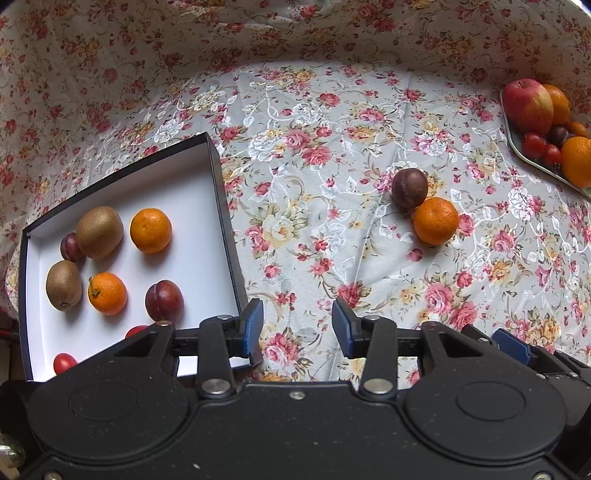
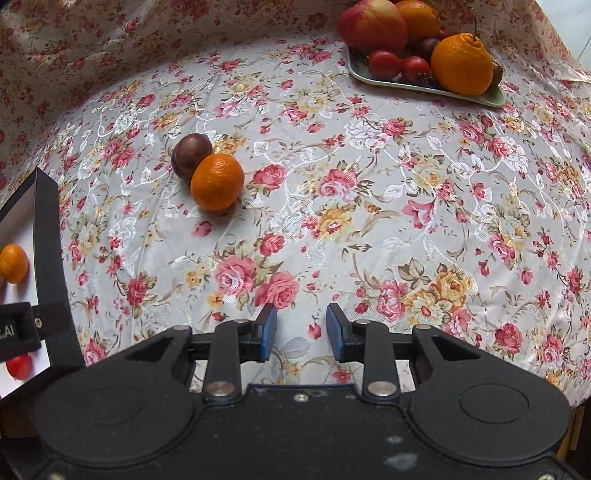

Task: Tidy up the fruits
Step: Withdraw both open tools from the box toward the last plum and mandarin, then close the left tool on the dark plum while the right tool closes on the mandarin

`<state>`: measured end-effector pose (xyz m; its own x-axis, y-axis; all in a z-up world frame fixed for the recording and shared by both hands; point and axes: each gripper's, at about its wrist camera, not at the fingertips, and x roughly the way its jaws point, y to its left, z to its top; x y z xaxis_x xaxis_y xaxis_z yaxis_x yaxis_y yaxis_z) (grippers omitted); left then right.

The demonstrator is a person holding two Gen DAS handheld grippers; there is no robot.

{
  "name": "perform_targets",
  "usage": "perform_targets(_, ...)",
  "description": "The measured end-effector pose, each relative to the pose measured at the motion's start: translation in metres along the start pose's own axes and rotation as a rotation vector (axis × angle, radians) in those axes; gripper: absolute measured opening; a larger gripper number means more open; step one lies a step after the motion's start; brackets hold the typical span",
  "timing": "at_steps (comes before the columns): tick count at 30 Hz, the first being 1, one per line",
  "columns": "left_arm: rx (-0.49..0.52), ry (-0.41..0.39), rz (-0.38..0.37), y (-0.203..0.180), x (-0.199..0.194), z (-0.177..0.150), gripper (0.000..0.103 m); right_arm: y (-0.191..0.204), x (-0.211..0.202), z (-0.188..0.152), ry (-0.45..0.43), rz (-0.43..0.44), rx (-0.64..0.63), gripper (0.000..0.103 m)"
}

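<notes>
A dark plum (image 1: 409, 188) and a mandarin (image 1: 436, 220) lie touching on the flowered cloth, also seen as plum (image 2: 191, 155) and mandarin (image 2: 217, 181) in the right wrist view. A black box (image 1: 221, 206) with a white floor at the left holds two kiwis, two mandarins, two plums and small red tomatoes. My left gripper (image 1: 298, 328) hovers open and empty beside the box's right wall. My right gripper (image 2: 301, 332) hangs over bare cloth, its jaws a narrow gap apart with nothing between them. Both loose fruits lie well ahead of the fingers.
A pale green tray (image 2: 476, 99) at the far right carries an apple (image 2: 371, 24), big oranges, tomatoes and a dark plum. Floral fabric rises as a backdrop behind the table. The box corner (image 2: 48, 229) stands at the left of the right wrist view.
</notes>
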<state>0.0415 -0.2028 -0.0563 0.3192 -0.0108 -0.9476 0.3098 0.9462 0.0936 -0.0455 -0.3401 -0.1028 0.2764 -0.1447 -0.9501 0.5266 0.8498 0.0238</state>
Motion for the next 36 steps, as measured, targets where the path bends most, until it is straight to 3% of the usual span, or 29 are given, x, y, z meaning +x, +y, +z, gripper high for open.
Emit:
perform_targets(5, 0.025, -0.004, 0.008, -0.01, 0.004, 0.015, 0.051, -0.006, 0.0, -0.007, -0.04, 0.012, -0.011, 0.033)
perform_targets(14, 0.025, 0.01, -0.013, -0.017, 0.022, 0.053, 0.051, 0.017, 0.003, -0.026, -0.171, 0.01, -0.171, 0.06)
perform_targets(23, 0.006, 0.059, -0.117, -0.01, 0.031, 0.072, 0.051, 0.017, 0.012, -0.035, -0.37, 0.048, -0.236, 0.061)
perform_targets(27, -0.016, 0.062, -0.104, -0.002, 0.033, 0.077, 0.051, 0.022, 0.017, -0.025, -0.384, 0.046, -0.213, 0.061)
perform_targets(36, -0.044, 0.043, -0.091, 0.019, 0.034, 0.089, 0.051, 0.038, 0.026, 0.006, -0.325, 0.038, -0.148, 0.061)
